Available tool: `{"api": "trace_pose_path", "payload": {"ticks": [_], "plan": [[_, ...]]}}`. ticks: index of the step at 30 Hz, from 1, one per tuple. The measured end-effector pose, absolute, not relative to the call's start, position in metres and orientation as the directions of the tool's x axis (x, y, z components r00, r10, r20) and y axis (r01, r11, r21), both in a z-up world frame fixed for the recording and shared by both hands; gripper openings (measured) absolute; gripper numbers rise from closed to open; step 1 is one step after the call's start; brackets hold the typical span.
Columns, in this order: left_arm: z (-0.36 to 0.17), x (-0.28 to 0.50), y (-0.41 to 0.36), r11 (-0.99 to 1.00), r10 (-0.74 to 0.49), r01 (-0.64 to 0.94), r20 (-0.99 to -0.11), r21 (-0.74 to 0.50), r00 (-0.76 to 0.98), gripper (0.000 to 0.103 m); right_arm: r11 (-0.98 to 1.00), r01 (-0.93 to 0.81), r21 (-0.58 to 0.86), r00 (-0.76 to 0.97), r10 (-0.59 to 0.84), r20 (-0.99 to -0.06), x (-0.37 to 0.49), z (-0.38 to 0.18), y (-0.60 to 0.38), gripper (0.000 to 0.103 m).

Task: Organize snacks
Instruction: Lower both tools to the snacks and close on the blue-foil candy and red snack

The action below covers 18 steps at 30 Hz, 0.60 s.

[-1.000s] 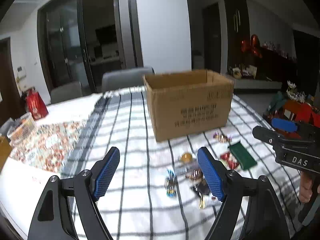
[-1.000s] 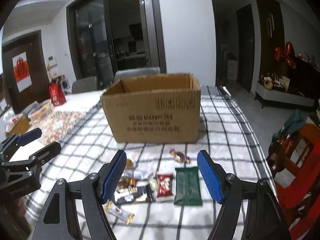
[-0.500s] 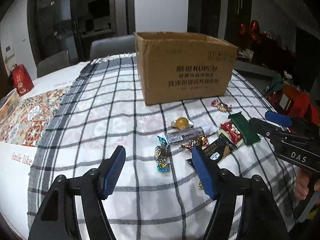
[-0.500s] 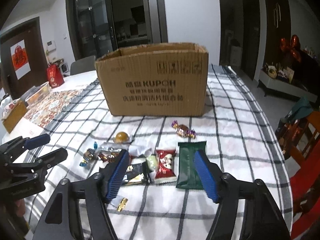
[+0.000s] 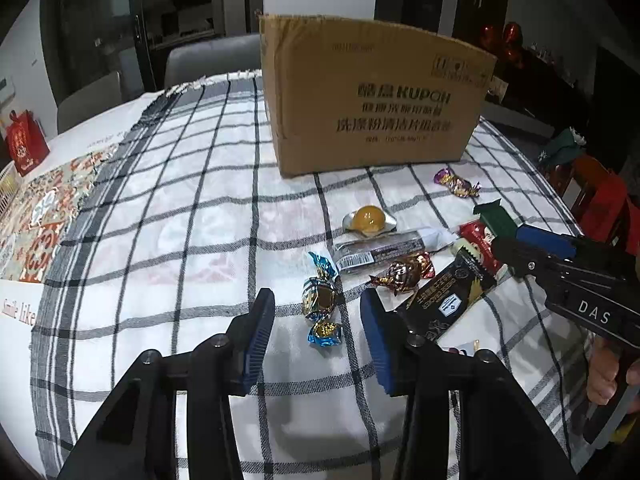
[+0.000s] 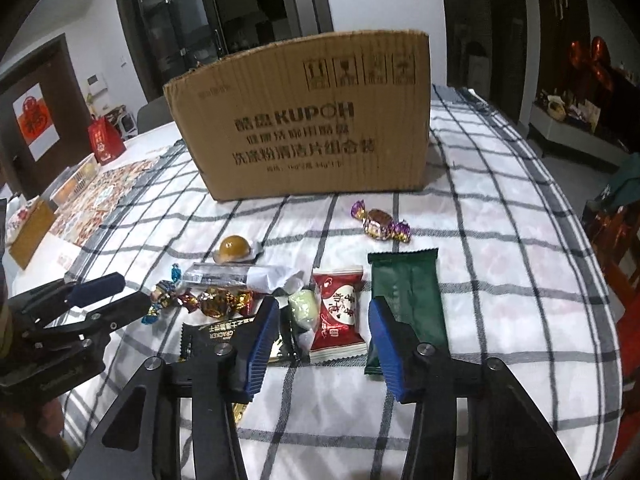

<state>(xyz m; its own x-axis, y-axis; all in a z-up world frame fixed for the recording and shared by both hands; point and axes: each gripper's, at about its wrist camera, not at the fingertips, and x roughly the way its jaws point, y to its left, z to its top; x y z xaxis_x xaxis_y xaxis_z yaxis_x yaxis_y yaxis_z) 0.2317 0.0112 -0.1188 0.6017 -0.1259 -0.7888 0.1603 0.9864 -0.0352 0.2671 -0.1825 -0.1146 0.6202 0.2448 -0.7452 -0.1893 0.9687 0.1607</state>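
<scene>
Lining up both grabs: your left claw (image 5: 316, 330) is closing around the blue-and-gold foil candy (image 5: 320, 298), your right claw (image 6: 322, 330) around the red snack packet (image 6: 338, 314), neither pinched yet, the open brown cardboard box (image 6: 304, 128) waiting behind.

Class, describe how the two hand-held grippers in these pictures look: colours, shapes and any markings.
Both are black frames with two angular fingers held by round silver bolts. Each finger ends in a ribbed blue pad. The left gripper and right gripper look alike. White letters "DAS" mark the right gripper's side.

Two wrist cameras look steeply down past their tongs, close above the snacks (image 5: 376, 252), sharing the cardboard box (image 6: 304, 120).
</scene>
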Motion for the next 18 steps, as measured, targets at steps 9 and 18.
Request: {"api": "trace_pose_path", "payload": {"ticks": [9,18], "plan": [[-0.132,0.245,0.01,0.985,-0.154,0.153,-0.815,-0.08,0.559,0.032,0.969,-0.185,0.165,0.591,0.244,-0.769,0.279,-0.127,-0.182,0.037],[-0.139,0.252,0.01,0.987,-0.149,0.132,-0.823,-0.091,0.548,0.02,0.969,-0.173,0.177,0.572,0.245,-0.783,0.288,-0.135,-0.181,0.028]]}}
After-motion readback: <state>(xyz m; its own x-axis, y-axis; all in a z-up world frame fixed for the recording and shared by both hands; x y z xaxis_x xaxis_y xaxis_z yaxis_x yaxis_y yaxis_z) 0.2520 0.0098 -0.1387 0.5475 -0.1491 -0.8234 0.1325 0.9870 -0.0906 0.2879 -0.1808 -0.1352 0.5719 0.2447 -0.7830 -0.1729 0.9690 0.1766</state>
